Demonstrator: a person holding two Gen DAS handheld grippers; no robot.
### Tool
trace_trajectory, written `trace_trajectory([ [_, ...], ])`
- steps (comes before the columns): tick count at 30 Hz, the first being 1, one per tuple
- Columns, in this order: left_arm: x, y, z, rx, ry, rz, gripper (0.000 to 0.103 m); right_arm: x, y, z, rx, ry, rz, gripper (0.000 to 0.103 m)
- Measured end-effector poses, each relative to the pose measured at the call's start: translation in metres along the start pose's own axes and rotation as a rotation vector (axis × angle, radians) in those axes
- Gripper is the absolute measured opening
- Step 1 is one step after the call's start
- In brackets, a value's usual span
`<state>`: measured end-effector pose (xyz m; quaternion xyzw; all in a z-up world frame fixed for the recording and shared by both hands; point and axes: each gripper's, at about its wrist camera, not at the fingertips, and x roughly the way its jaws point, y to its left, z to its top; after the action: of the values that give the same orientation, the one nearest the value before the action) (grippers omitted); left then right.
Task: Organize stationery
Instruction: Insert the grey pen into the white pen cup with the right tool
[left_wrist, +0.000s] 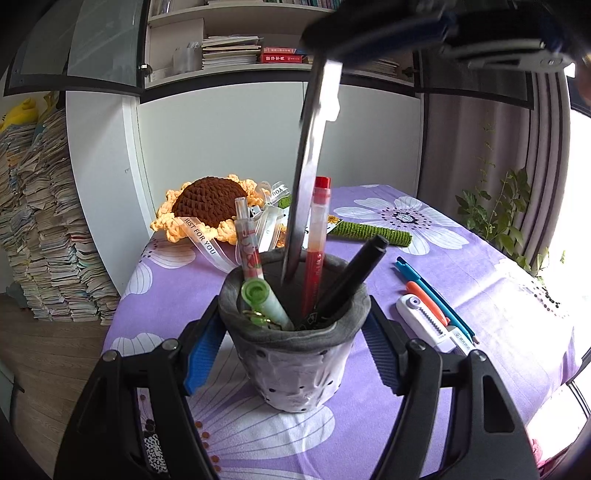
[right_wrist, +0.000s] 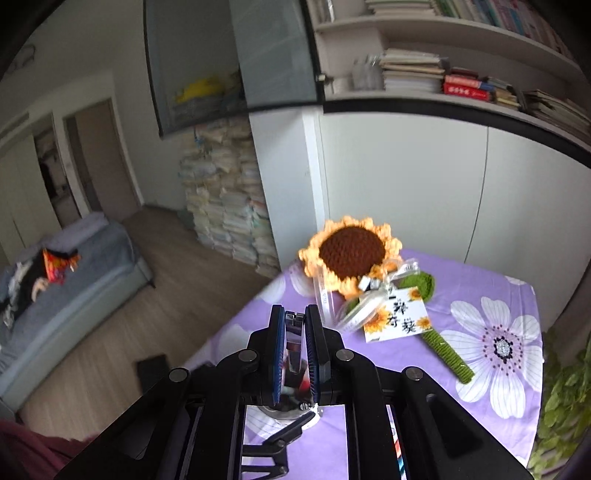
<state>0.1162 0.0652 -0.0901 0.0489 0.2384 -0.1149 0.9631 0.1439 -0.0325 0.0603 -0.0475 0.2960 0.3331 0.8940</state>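
Observation:
My left gripper (left_wrist: 295, 354) is shut on a grey felt-lined pen holder (left_wrist: 295, 373), its blue pads (left_wrist: 205, 349) pressed against both sides. Standing in the holder are a red pen (left_wrist: 316, 240), a black marker (left_wrist: 354, 277), a green-capped highlighter (left_wrist: 262, 299) and a clear pen (left_wrist: 247, 236). From above, my right gripper (left_wrist: 332, 48) (right_wrist: 294, 314) is shut on a long flat metal ruler (left_wrist: 310, 166) (right_wrist: 294, 343). The ruler hangs steeply down, with its lower tip inside the holder's mouth. In the right wrist view the holder is mostly hidden under the gripper.
On the purple flowered tablecloth (left_wrist: 480, 266), right of the holder, lie a blue pen (left_wrist: 432, 291), an orange pen (left_wrist: 428, 302) and a white utility cutter (left_wrist: 428, 321). A crochet sunflower (left_wrist: 210, 203) (right_wrist: 351, 251) with ribbon and a card lies behind. A wall cabinet, book stacks and a plant surround the table.

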Motion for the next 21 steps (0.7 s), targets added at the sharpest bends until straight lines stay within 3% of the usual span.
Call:
trace_trajectory([
  [6,0.001,0.000,0.000,-0.003,-0.002,-0.004,0.070,0.041,-0.002,-0.020,-0.013,0.135,0.019,0.012],
  [12,0.001,0.000,0.000,-0.006,-0.002,-0.004,0.070,0.054,-0.011,-0.028,0.036,0.196,0.060,0.012],
  [17,0.001,-0.001,0.000,-0.007,-0.001,-0.003,0.070,0.036,-0.019,-0.024,0.072,0.156,0.105,0.012],
  [21,0.001,-0.001,0.001,-0.008,0.000,-0.001,0.070,0.009,-0.039,-0.020,0.091,0.068,0.018,0.012],
])
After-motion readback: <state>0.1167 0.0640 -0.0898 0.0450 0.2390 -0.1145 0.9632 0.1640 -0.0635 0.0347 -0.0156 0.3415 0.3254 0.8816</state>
